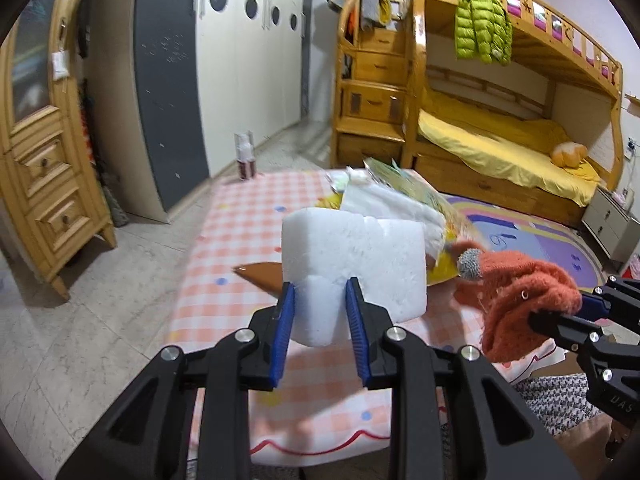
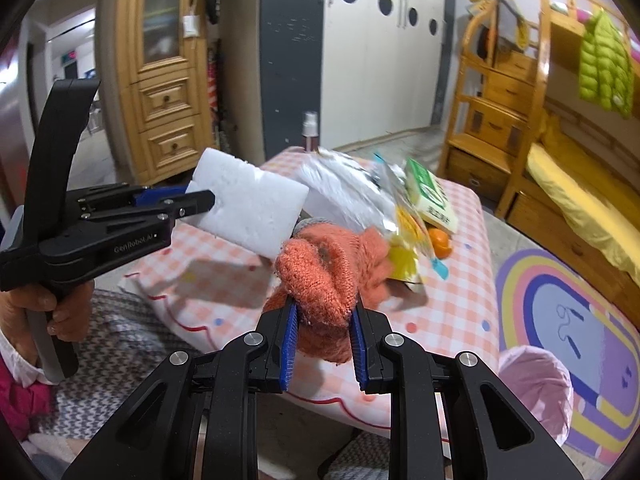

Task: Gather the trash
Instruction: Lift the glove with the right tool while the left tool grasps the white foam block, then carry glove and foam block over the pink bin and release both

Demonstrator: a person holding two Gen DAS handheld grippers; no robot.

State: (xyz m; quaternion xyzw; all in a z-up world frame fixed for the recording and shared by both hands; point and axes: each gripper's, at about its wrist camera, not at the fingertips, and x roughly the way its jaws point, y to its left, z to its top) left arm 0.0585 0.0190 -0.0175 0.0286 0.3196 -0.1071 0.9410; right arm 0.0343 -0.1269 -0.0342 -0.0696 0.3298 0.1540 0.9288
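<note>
- the left gripper (image 1: 320,312) reaches forward from the bottom centre of its own view, its jaws clamped on a white foam block (image 1: 352,264) held above the checked worktop (image 1: 240,220).
- in the right wrist view the same left gripper (image 2: 200,202) comes in from the left edge, level, with a bare hand (image 2: 44,312) wrapped round its handle at the lower left; the foam block (image 2: 248,208) sticks out to the right of its tips.
- the right gripper (image 2: 324,332) sits at the bottom centre of its view, jaws pressed onto a bunched orange knit glove (image 2: 328,280) – the glove has a grey fingertip (image 1: 469,263) seen from the left wrist view.
- writing: "genrobot.ai" reads on the side of the left gripper in the right wrist view; the green-and-white packet (image 2: 430,196) carries print too small to read.
- on the worktop behind the glove lies a heap of wrappers – a white crumpled bag (image 2: 344,188), a yellow packet (image 2: 404,256) and the green one – with an orange fruit (image 2: 438,240) just beside them.
- a spray bottle (image 2: 310,130) stands at the far end of the worktop.
- a pink-lined bin (image 2: 536,384) stands at the lower right of the right wrist view, on the floor beside the worktop; its contents cannot be made out.
</note>
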